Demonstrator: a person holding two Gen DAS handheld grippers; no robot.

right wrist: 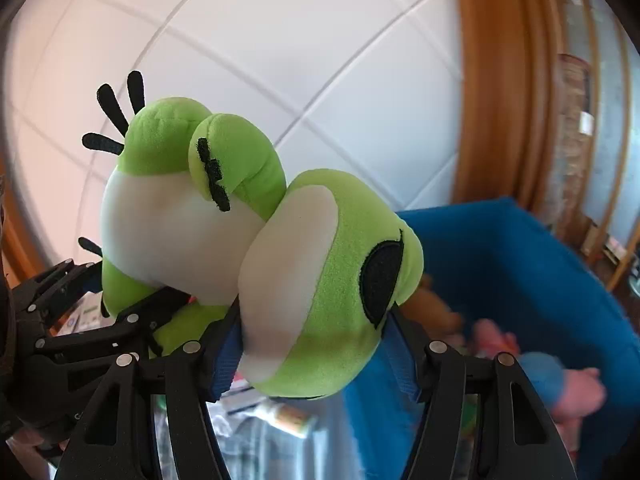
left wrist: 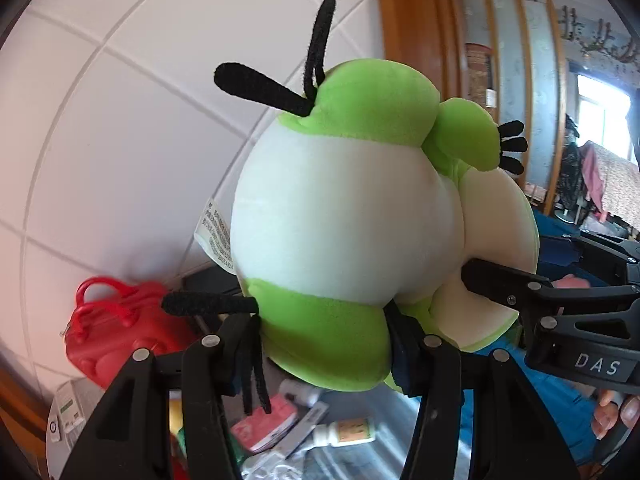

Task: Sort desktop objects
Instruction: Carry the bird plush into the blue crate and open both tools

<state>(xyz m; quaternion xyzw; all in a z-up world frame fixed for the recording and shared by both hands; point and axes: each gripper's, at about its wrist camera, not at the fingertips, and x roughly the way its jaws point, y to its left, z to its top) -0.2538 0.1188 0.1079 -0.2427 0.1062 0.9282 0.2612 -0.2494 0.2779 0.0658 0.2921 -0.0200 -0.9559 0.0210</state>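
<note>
- While both grippers clamp it, the green-and-white plush frog (left wrist: 340,216) hangs in the air in front of a white tiled wall (left wrist: 120,120), well above the desktop clutter.
- Left gripper (left wrist: 320,332): jaws pinch the frog's lower body, green band squeezed btwn the pads; black string legs dangle over its left finger.
- Right gripper (right wrist: 316,344): jaws pinch the frog's head, w/ a black eye patch toward its right finger; seen in the left wrist view it comes in from the right.
- Blue fabric bin (right wrist: 540,264) sits below and right of the frog, soft toys inside, blurred.
- Red toy handbag (left wrist: 116,332) lower left, against the wall.
- Small dropper bottle (left wrist: 346,432) and a pink pack (left wrist: 268,424) lie on the surface beneath.
- Wooden frame (right wrist: 492,100) right of the tiles.
</note>
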